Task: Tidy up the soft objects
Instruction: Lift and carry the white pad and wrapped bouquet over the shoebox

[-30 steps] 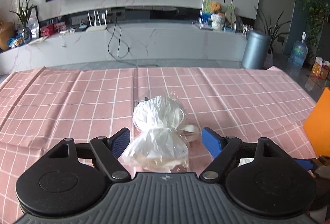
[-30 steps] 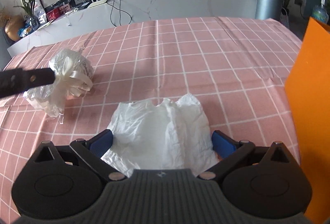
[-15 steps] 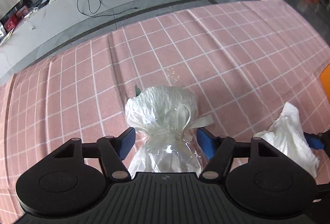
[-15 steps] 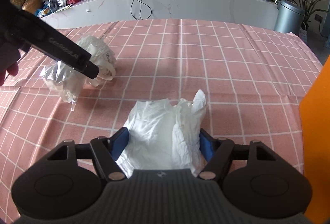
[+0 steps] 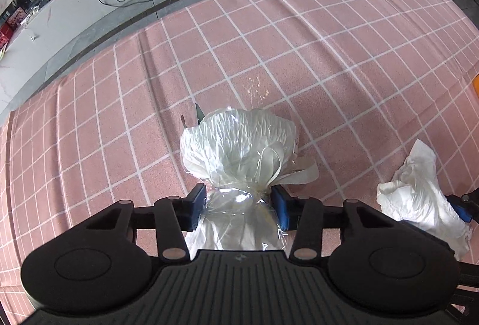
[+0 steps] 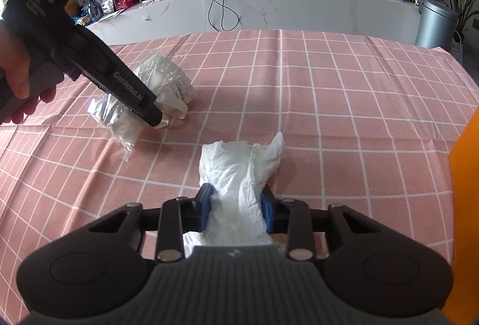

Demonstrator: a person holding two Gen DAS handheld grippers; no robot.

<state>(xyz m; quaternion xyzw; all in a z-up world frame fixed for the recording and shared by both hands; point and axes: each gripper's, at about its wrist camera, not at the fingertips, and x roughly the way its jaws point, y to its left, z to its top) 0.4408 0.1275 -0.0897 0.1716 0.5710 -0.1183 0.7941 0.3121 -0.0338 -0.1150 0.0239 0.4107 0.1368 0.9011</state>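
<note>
Left wrist view, bundle: my left gripper (image 5: 238, 206) is clamped on the cellophane neck of the wrapped bundle (image 5: 239, 142), just behind its ribbon; the bundle lies on the tabletop (image 5: 329, 55).
Bundle axis: straight ahead along my fingers, puffed head away from me, loose tail back under the gripper.
Bag: the white bag (image 6: 239, 175) is pinched at its waist by my right gripper (image 6: 236, 206), long axis also forward, free end on the cloth.
Sides: the bag lies to the right of the bundle, near but apart, one thing per hand.
Edges: an orange panel (image 6: 467, 190) stands close on my right.
Room: open checked cloth ahead and to the left; I judge lifting straight up safest.
</note>
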